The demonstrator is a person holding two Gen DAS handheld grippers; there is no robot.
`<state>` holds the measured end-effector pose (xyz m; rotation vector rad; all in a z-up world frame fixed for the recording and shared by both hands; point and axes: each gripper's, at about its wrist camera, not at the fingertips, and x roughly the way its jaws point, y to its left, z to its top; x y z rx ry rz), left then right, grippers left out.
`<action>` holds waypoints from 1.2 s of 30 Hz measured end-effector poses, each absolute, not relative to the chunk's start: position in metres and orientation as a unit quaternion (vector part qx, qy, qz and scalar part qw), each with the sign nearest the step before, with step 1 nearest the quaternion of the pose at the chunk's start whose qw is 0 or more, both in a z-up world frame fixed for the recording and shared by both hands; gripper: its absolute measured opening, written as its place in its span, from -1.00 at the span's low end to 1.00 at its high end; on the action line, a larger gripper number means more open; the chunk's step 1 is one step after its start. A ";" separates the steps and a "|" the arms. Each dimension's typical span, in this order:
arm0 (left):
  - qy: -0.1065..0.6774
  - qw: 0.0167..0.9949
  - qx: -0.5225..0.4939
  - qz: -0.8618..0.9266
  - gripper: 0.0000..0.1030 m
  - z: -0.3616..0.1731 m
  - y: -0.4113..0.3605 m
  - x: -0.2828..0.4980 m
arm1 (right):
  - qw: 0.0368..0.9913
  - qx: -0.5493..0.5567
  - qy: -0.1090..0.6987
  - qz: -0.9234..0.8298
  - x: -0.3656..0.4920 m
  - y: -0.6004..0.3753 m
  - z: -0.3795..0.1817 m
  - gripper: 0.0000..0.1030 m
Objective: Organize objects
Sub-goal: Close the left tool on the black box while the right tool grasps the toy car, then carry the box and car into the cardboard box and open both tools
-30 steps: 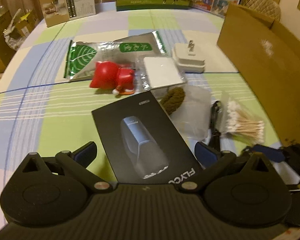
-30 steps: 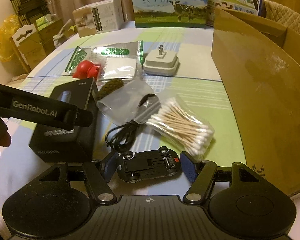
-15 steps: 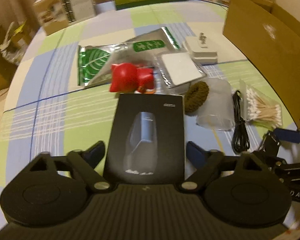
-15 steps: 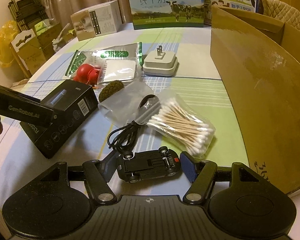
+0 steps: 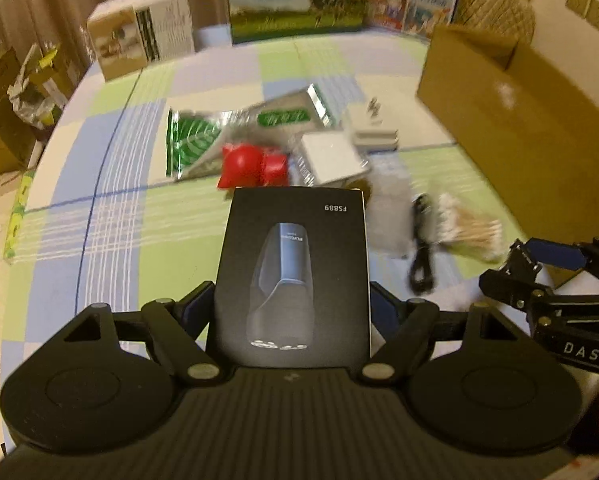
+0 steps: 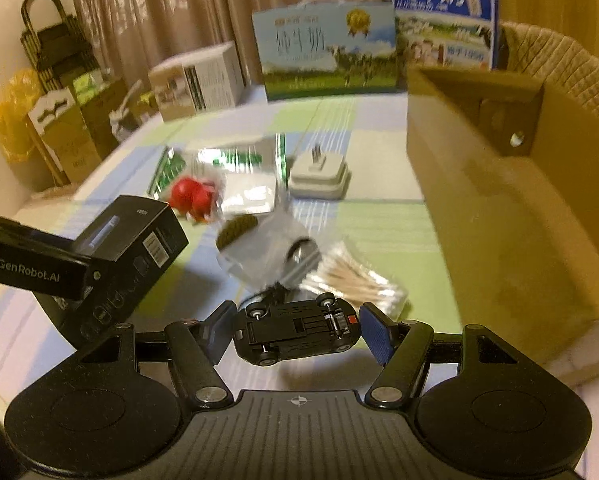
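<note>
My left gripper is shut on a black shaver box and holds it above the table; the box also shows in the right wrist view. My right gripper is shut on a black toy car, wheels up, lifted off the table. An open cardboard box stands at the right, also in the left wrist view. A red toy, cotton swabs, a white plug adapter, a black cable and a green foil packet lie on the checked tablecloth.
Milk cartons and a small printed box stand along the table's far edge. A clear bag with a brown knitted item lies mid-table. Bags and cartons sit on the floor at the left.
My left gripper has closed on the shaver box and lifted it. My right gripper has risen with the toy car, and both views now look higher over the table.
</note>
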<state>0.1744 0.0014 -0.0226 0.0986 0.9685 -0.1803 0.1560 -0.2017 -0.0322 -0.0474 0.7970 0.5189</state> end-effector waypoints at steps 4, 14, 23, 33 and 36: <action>0.444 0.890 0.029 -0.098 0.48 0.008 -0.013 0.162 | 0.899 -0.014 0.364 0.242 0.145 -0.216 -0.001 0.24; 0.403 0.899 0.010 -0.170 0.48 0.068 -0.099 0.156 | 0.931 -0.012 0.313 0.187 0.152 -0.291 0.077 0.24; 0.389 0.895 0.002 -0.217 0.49 0.084 -0.194 0.185 | 0.942 -0.006 0.315 0.120 0.186 -0.368 0.088 0.24; 0.396 0.885 0.003 -0.244 0.50 0.072 -0.261 0.217 | 0.941 0.015 0.328 0.087 0.209 -0.421 0.074 0.24; 0.396 0.886 -0.005 -0.243 0.65 0.069 -0.266 0.223 | 0.940 0.021 0.331 0.085 0.214 -0.427 0.070 0.24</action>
